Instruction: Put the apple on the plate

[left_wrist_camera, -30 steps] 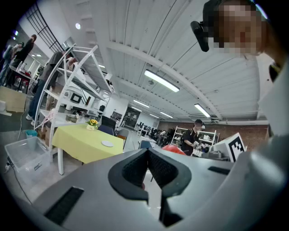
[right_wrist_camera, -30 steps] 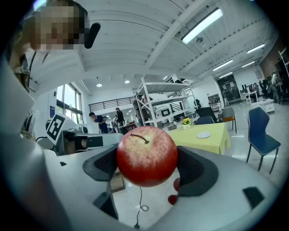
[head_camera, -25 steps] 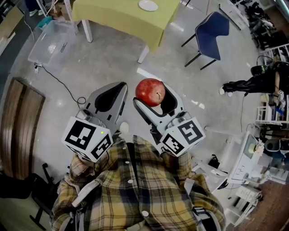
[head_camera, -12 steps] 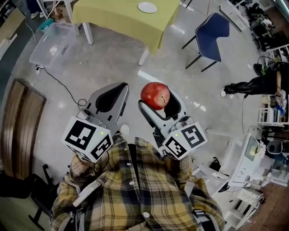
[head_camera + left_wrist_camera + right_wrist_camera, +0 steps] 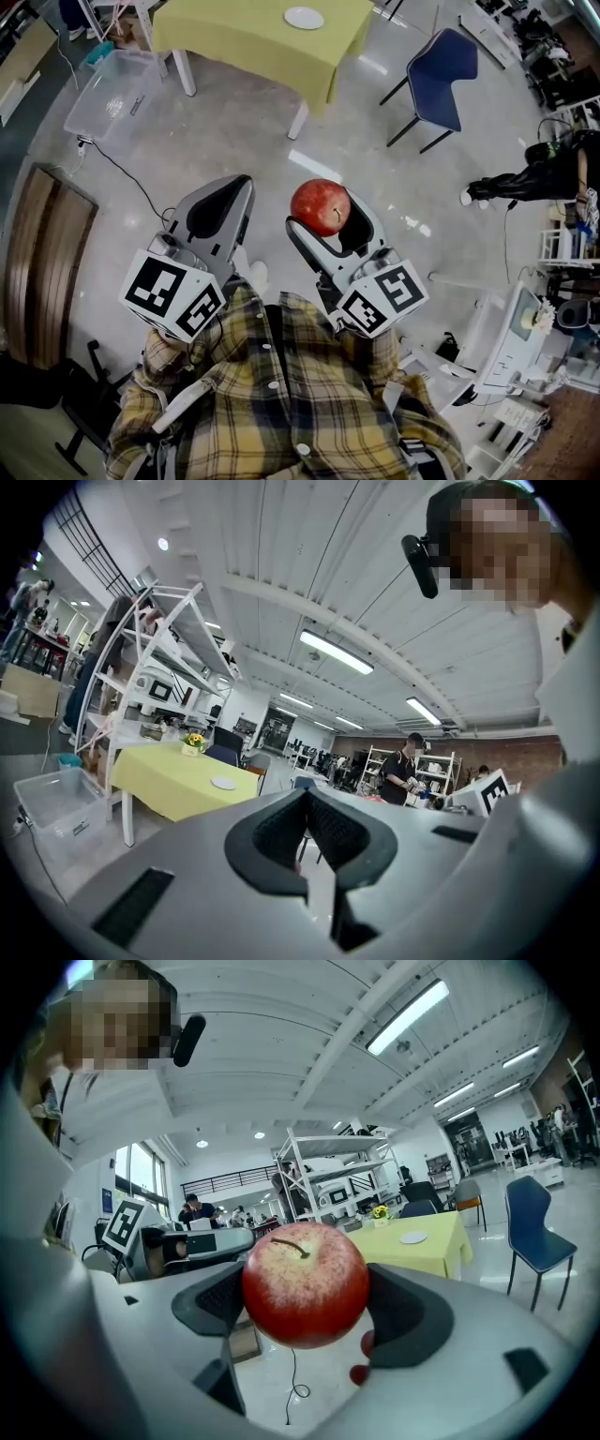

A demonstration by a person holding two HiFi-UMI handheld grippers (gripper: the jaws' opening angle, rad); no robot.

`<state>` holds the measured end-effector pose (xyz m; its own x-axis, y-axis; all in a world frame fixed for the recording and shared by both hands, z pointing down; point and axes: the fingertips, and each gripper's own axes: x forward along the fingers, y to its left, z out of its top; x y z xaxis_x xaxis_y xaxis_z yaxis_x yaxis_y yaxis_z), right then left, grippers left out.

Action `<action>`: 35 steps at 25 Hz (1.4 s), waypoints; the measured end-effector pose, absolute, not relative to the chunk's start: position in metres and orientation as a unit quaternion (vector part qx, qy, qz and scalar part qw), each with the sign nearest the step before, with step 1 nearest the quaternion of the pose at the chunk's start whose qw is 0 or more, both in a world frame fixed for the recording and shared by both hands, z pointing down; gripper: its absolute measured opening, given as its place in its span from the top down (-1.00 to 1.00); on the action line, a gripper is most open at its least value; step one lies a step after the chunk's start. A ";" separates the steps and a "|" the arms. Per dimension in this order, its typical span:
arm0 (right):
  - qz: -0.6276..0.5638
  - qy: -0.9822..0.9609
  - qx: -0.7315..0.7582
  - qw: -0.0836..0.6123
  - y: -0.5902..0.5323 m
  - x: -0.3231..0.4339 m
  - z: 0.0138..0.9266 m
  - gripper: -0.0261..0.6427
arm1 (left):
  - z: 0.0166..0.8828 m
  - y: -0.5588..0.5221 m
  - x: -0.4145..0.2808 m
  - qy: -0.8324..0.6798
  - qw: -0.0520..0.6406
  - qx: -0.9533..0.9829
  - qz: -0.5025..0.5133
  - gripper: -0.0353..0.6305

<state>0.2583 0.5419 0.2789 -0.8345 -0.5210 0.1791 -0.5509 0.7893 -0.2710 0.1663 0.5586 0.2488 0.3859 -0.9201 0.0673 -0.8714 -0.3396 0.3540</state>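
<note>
Jaws of our right hand-held gripper (image 5: pixel 306 1309) are clamped on a round red apple (image 5: pixel 306 1283), one dark pad on each side, with the stem on top in the right gripper view. Beside it we hold our left hand-held gripper (image 5: pixel 305 797), its jaws together with nothing between them. Both sit just in front of our plaid shirt (image 5: pixel 281 394), above the grey polished floor (image 5: pixel 216 141). Well apart from the apple, a small round white plate (image 5: pixel 305 17) lies on the yellow-green table (image 5: pixel 244 37), nearer its right edge than its left. A clear plastic bin (image 5: pixel 105 89) stands on the floor by the table's left edge, and a blue chair (image 5: pixel 441 66) stands beyond its right edge.
</note>
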 end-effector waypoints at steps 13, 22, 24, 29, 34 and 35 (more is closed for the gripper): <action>0.171 -0.937 0.300 0.055 0.481 0.228 0.294 -0.22 | 0.258 0.493 0.135 -0.537 0.173 0.823 -0.065 0.87; 0.161 -0.933 0.319 0.050 0.401 0.171 0.281 -0.22 | 0.245 0.409 0.086 -0.510 0.163 0.842 -0.063 0.87; 0.160 -0.931 0.326 0.047 0.390 0.162 0.280 -0.22 | 0.244 0.397 0.076 -0.504 0.161 0.846 -0.063 0.87; 0.164 -0.922 0.349 0.046 0.351 0.129 0.288 -0.22 | 0.250 0.357 0.039 -0.488 0.163 0.855 -0.057 0.87; 0.169 -0.911 0.375 0.039 0.321 0.110 0.290 -0.22 | 0.253 0.333 0.016 -0.470 0.166 0.865 -0.049 0.87; 0.171 -0.908 0.379 0.039 0.317 0.107 0.290 -0.22 | 0.254 0.329 0.012 -0.467 0.167 0.867 -0.048 0.87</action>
<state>0.1068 0.3175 0.2903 -0.7090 -0.6762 0.2004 -0.7028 0.6538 -0.2805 0.0123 0.3294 0.2538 0.5587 -0.8262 0.0729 -0.7940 -0.5074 0.3348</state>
